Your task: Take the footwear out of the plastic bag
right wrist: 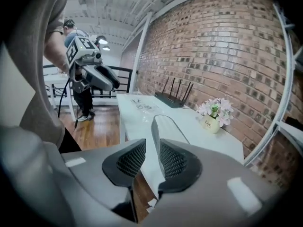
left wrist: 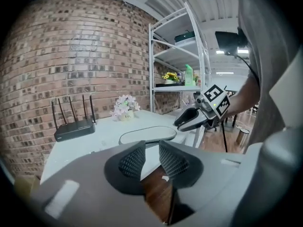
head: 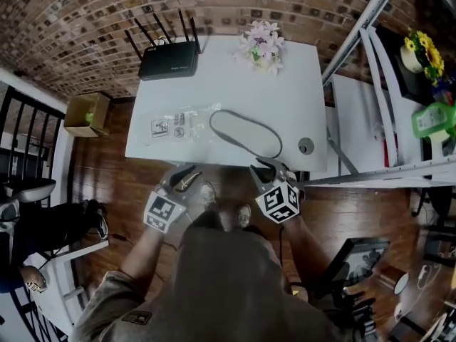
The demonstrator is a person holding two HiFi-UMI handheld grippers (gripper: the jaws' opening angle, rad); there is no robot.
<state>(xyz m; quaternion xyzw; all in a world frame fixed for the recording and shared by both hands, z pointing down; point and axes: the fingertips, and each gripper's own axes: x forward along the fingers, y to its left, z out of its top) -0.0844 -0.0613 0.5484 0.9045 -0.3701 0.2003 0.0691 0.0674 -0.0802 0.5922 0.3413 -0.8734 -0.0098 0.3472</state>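
Table (head: 228,84) is the big thing here, white, pushed up to the brick wall (head: 85,20), with the metal shelf rack (head: 360,30) on its right. From the head view I get the black router (head: 169,60) at the back and the footwear (head: 246,132), a flat pale slipper with a dark rim, lying near the front edge. The clear plastic bag (head: 177,125) lies flat just left of it, and the flower pot (head: 261,45) is at the back. I can't tell if the bag's mouth touches the slipper. Only the head view shows the cardboard box (head: 87,114) down on the floor (head: 128,169). Only the right gripper view shows a person (right wrist: 85,100) standing in the background. Left gripper (head: 187,177) and right gripper (head: 265,168) both hang off the table's near edge. Left fingers (left wrist: 132,161) sit a narrow gap apart, nothing between them, just floor and table edge showing through. Right fingers (right wrist: 173,162) are the same: slim gap, empty, slipper well beyond them
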